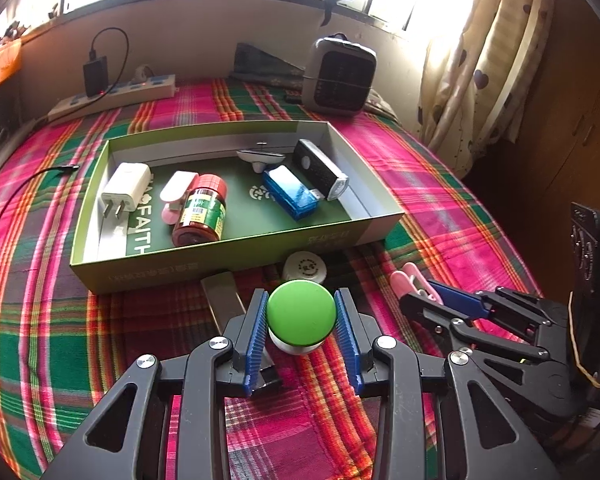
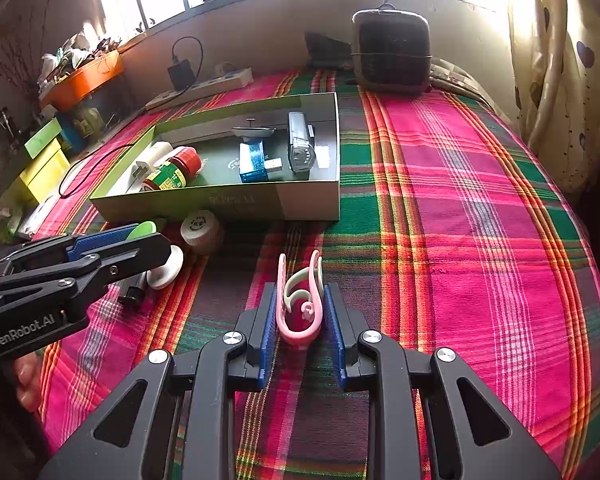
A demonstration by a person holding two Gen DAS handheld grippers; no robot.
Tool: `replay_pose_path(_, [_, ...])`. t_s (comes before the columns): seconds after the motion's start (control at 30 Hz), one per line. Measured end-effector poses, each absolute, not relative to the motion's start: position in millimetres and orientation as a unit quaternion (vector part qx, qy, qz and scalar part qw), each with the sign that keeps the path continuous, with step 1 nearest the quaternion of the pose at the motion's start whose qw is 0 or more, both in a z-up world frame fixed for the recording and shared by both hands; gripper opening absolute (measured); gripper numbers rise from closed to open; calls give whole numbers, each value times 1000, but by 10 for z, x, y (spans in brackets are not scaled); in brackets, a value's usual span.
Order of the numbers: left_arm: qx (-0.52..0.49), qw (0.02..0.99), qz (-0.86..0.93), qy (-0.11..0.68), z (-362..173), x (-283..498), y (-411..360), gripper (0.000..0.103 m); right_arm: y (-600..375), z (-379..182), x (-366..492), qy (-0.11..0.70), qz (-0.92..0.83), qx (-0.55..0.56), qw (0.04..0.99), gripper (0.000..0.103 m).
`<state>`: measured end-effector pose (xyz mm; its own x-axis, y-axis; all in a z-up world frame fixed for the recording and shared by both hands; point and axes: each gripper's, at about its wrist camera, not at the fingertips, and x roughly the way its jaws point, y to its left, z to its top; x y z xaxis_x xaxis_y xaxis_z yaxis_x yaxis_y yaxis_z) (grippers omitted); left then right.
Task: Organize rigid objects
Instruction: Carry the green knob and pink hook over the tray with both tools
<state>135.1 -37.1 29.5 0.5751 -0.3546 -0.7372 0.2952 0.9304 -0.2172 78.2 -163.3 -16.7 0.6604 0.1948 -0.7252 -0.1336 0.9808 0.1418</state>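
My left gripper [image 1: 301, 312] is shut on a green-topped white round object [image 1: 301, 310], just in front of the green open box [image 1: 228, 264]. It also shows in the right wrist view [image 2: 140, 236]. My right gripper [image 2: 300, 304] is shut on a pink and white clip [image 2: 300, 300], which also shows in the left wrist view [image 1: 410, 280]. The box holds a white charger [image 1: 126, 186], a red-capped jar [image 1: 200, 212], a blue device [image 1: 290, 192] and a black and silver device [image 1: 320, 168].
A white round cap [image 1: 304, 268] and a flat metal tool [image 1: 224, 300] lie on the plaid cloth [image 2: 460, 200] by the box front. A heater [image 1: 338, 76] and a power strip [image 1: 112, 96] stand at the back. A curtain [image 1: 480, 60] hangs at right.
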Motion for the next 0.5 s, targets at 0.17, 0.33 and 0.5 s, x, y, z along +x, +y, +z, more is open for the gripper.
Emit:
replay_pose_path(0.17, [-44,884,-196,422,317,1315,-368,33,-1635,-165,775,401,86,37,911,24])
replay_pose_path(0.33, [-39,887,-196,416,353,1271,-374,33,-1631,-153,759,397,83,34,913,24])
replay_pose_path(0.5, [-33,889,-193,413,384,1220,-362,33,-1609,-136,740,393,82,28,916,24])
